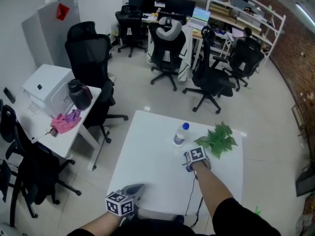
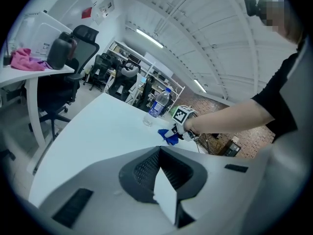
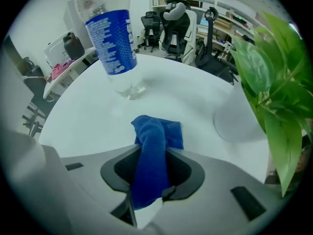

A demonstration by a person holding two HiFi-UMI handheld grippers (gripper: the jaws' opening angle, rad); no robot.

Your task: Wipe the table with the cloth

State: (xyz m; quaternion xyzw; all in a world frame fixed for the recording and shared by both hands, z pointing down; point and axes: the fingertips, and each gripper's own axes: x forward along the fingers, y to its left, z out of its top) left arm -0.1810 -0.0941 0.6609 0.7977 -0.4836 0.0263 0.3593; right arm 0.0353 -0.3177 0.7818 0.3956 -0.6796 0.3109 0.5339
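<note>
Head view: a person leans over a white desk [image 1: 147, 166], the right hand-held gripper [image 1: 196, 159] pointed steeply down at the surface near a water bottle [image 1: 180, 134] and a leafy green plant [image 1: 220, 138]. The left hand-held gripper [image 1: 129, 196] hangs at the desk's near edge, well apart from the work.

Left gripper view: the left hand-held gripper [image 2: 160, 152] has its jaws drawn together with nothing between them. Across the desk, the blue cloth [image 2: 169, 137] shows under the right hand-held gripper [image 2: 179, 131], just in front of the bottle.

Right gripper view: the right hand-held gripper [image 3: 152, 153] is clenched on the cloth [image 3: 159, 131], whose bunched free end appears to rest on the desk between the bottle [image 3: 112, 38] and the plant [image 3: 274, 92].

The wiping step looks to be under way, with most of the surface judged yet to be covered. The next move calls for dragging the cloth flat across open desk while steering clear of the bottle, which could tip.
</note>
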